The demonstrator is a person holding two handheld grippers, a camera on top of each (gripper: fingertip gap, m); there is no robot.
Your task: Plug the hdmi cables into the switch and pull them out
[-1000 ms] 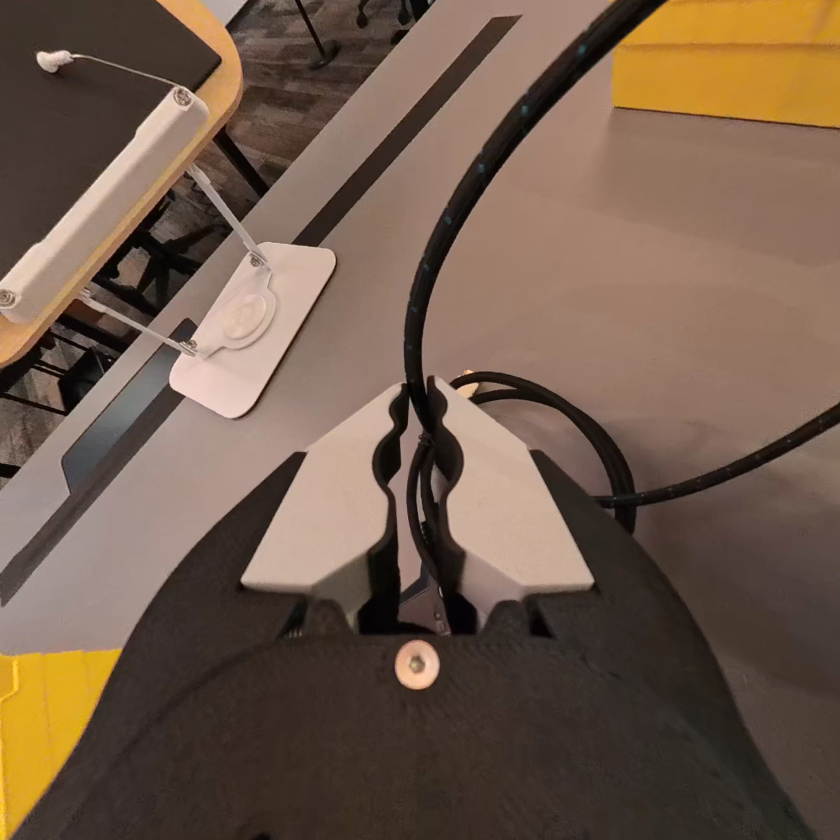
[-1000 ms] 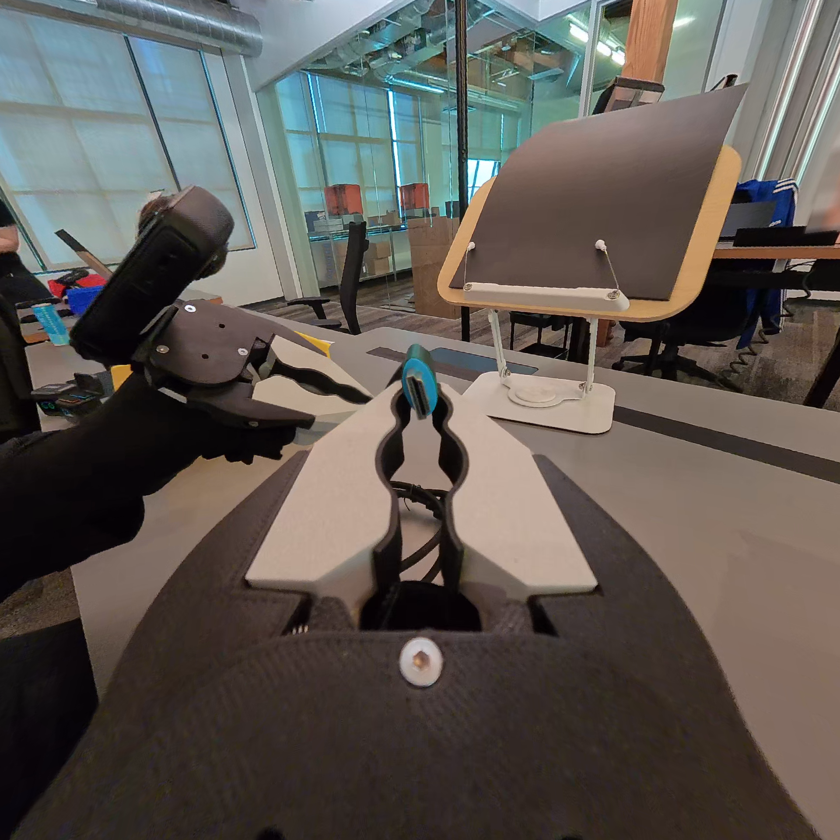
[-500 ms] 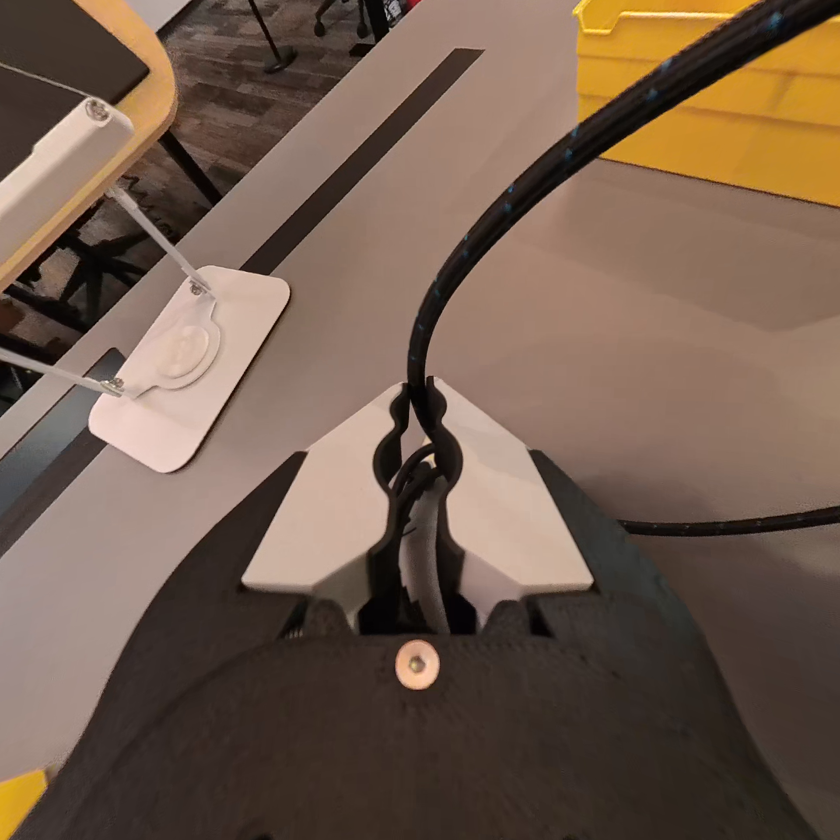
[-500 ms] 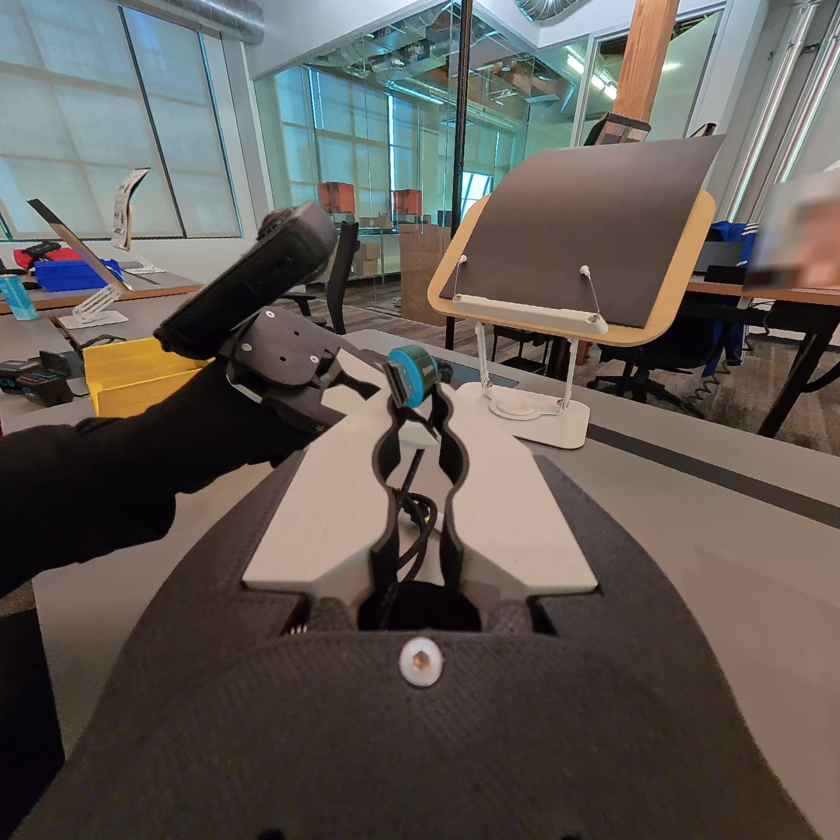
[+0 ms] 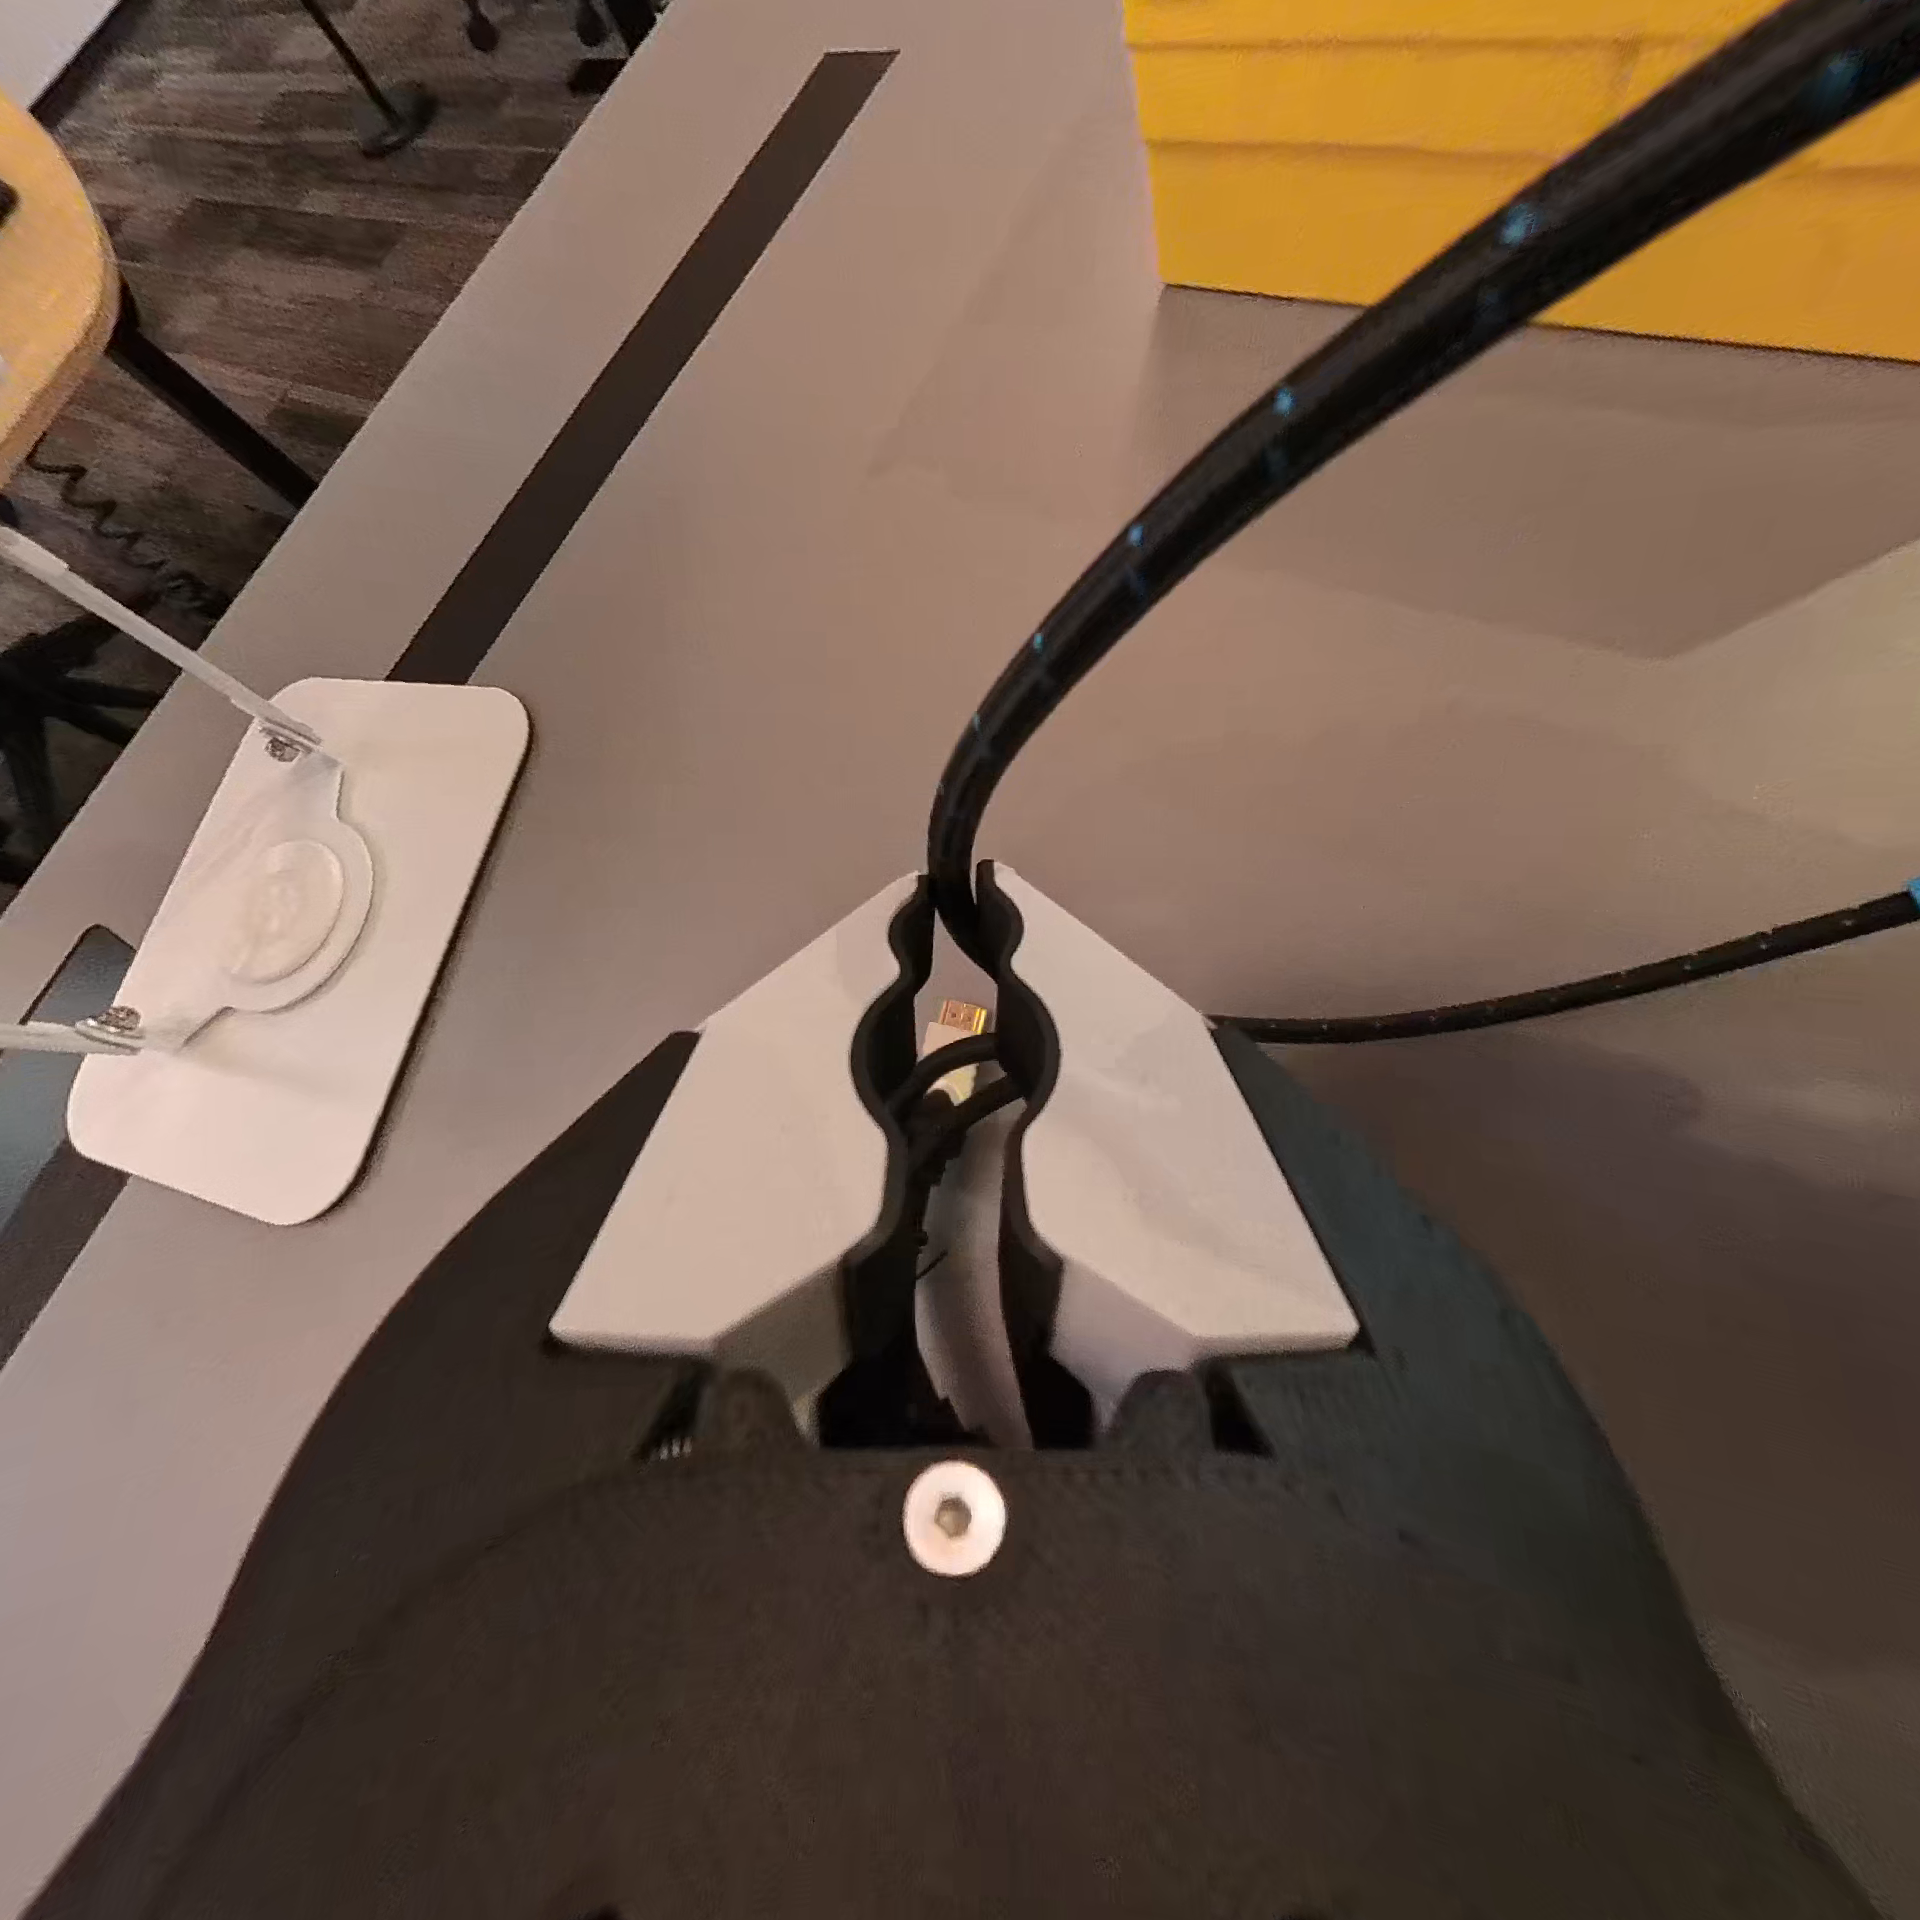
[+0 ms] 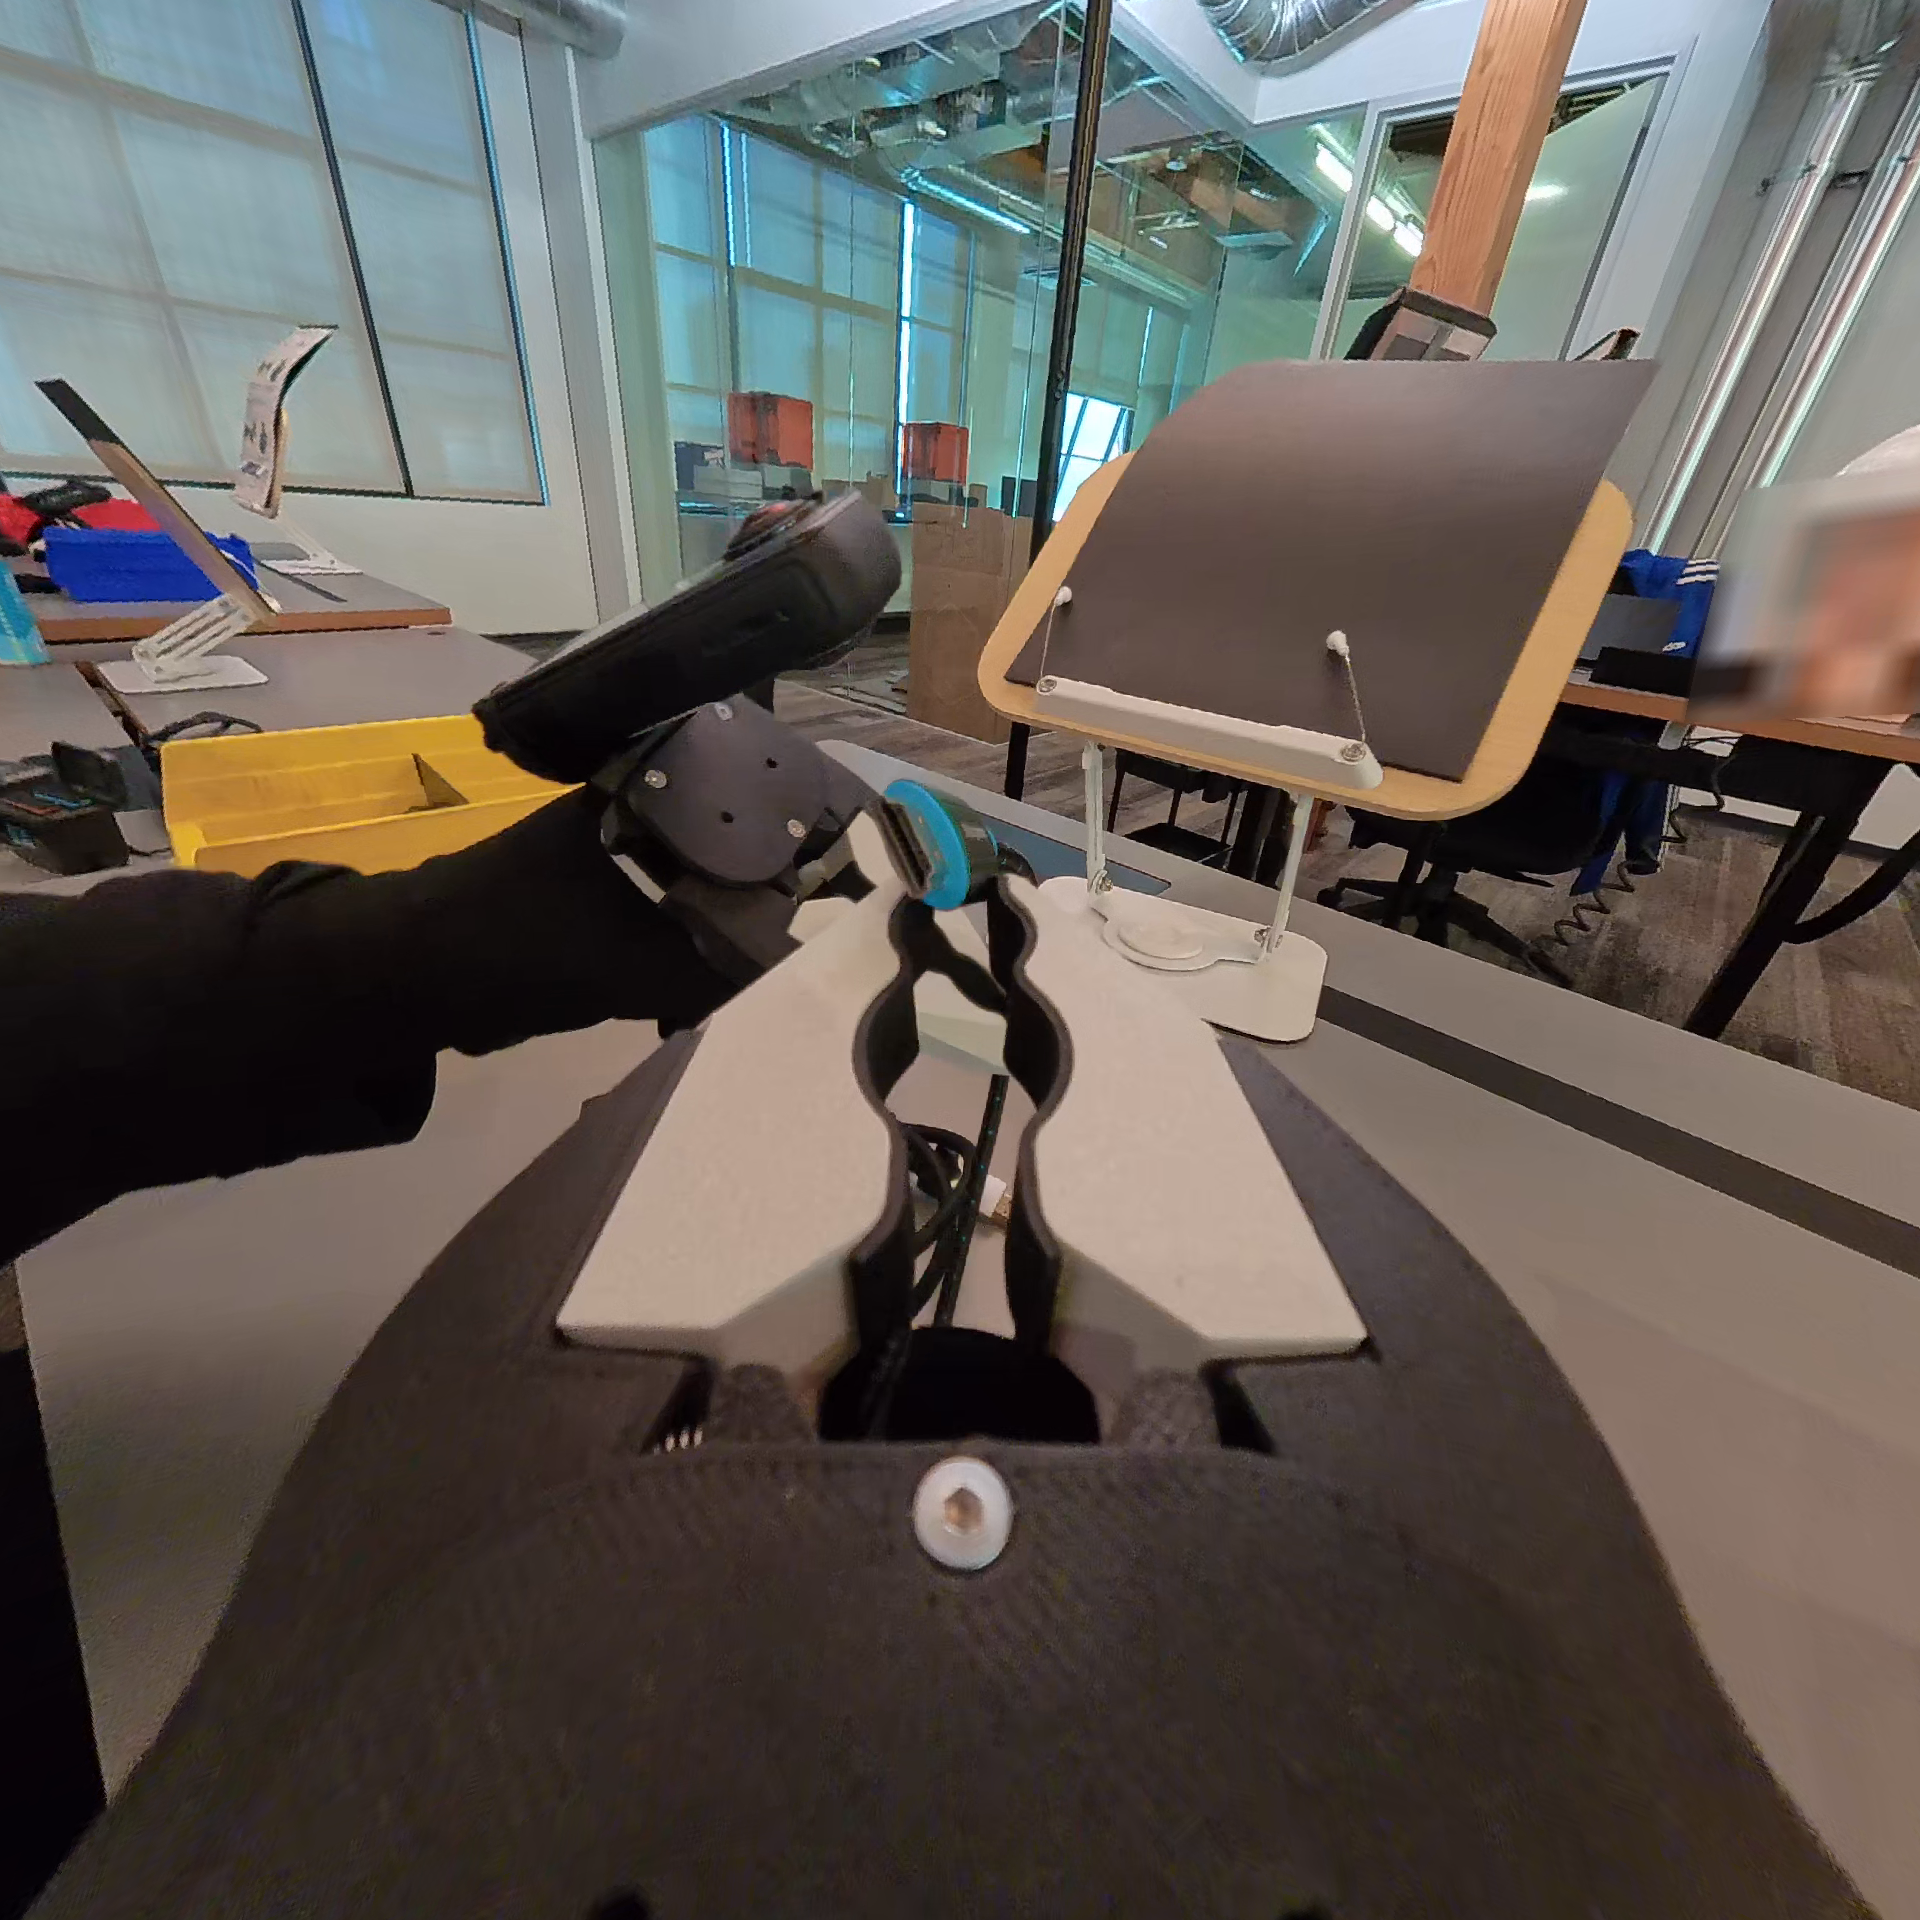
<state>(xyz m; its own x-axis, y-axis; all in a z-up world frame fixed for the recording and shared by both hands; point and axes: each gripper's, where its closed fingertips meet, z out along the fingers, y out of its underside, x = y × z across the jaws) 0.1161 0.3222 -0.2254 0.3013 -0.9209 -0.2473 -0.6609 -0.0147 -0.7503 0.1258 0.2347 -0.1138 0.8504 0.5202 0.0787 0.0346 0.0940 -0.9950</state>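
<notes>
In the left wrist view my left gripper (image 5: pixel 958 891) is shut on a black braided hdmi cable (image 5: pixel 1195 499) that arcs up to the right. Through the gap between its fingers a gold plug on a white lead (image 5: pixel 961 1013) lies on the grey table (image 5: pixel 727 623). In the right wrist view my right gripper (image 6: pixel 951 902) is shut on a blue-collared hdmi plug (image 6: pixel 923 840), its metal end tilted up to the left. The left gripper (image 6: pixel 727 810), held by a black-gloved hand, sits just left of that plug. I cannot make out the switch.
A wooden board with a black sheet stands on a white stand (image 6: pixel 1320 582) at the table's far edge; its base shows in the left wrist view (image 5: pixel 291 935). A yellow bin (image 6: pixel 343 790) stands on the left, and shows in the left wrist view (image 5: pixel 1455 156). A thin black cable (image 5: pixel 1558 971) trails right. One gripper's finger ends stand about 15 centimetres off the other's.
The left gripper has moved up and closer to the right gripper's plug, still holding the cable. The blue-collared plug has turned from upright to tilted left. The yellow bin is nearer.
</notes>
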